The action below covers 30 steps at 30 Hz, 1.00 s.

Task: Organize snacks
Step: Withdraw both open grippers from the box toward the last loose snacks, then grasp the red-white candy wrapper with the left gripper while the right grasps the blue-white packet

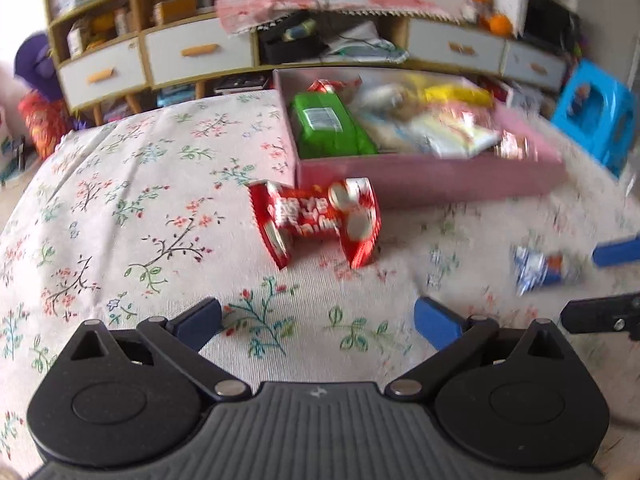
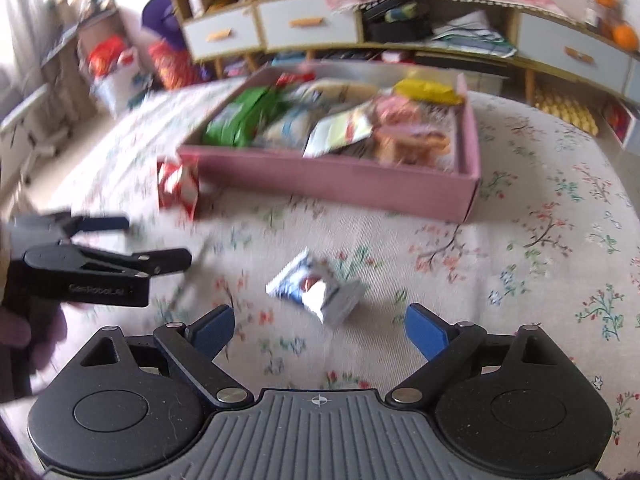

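A red snack packet [image 1: 316, 220] lies on the floral tablecloth just in front of the pink box [image 1: 420, 188], which holds several snack bags. My left gripper [image 1: 318, 320] stands open above the cloth, short of the red packet, with nothing between its fingers. A small blue-and-white packet [image 2: 320, 292] lies crumpled on the cloth just ahead of my right gripper [image 2: 320, 330], which is open and empty. The same small packet [image 1: 540, 268] shows at the right of the left wrist view. The red packet [image 2: 178, 184] leans at the near left corner of the pink box [image 2: 340, 180].
A hand holds the left gripper [image 2: 140, 240] at the left of the right wrist view. Behind the table stands a long cabinet with white drawers [image 1: 200, 52]. A blue stool [image 1: 592, 116] is at the far right, and bags [image 2: 108, 60] sit on the floor at the far left.
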{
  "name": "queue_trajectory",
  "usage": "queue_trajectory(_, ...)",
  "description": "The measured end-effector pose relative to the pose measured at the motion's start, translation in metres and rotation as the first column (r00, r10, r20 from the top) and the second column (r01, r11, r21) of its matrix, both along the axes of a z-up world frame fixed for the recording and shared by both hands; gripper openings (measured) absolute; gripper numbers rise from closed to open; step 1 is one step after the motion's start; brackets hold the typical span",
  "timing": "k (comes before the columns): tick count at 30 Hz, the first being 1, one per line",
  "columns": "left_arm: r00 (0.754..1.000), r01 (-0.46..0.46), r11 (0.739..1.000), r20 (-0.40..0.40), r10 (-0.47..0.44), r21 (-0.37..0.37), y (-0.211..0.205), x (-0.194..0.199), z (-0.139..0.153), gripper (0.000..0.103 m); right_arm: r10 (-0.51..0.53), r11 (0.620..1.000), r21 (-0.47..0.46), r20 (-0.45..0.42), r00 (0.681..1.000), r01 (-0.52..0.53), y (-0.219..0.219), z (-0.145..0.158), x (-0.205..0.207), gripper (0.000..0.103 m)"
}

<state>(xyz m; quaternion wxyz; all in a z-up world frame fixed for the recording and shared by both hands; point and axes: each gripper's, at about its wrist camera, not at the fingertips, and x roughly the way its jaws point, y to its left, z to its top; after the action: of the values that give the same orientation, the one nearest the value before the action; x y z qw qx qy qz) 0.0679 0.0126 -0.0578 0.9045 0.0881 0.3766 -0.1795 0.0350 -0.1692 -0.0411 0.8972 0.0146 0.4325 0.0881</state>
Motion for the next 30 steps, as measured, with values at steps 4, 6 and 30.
queue_trajectory(4,0.999,0.023,1.000,0.041,-0.023,-0.007,0.001,-0.007,-0.002,0.103,0.044,0.997,-0.056,-0.010,0.999,-0.045,0.008,-0.013,-0.004,0.100)
queue_trajectory(6,0.998,0.027,1.000,0.048,-0.027,-0.010,0.001,-0.007,-0.003,0.103,0.067,0.993,-0.099,-0.001,0.998,-0.067,0.014,-0.017,-0.006,0.103)
queue_trajectory(30,0.997,-0.010,0.998,0.072,0.014,-0.057,-0.005,0.024,0.002,0.078,0.130,0.986,-0.120,0.091,0.987,-0.119,0.021,-0.022,0.003,0.101)
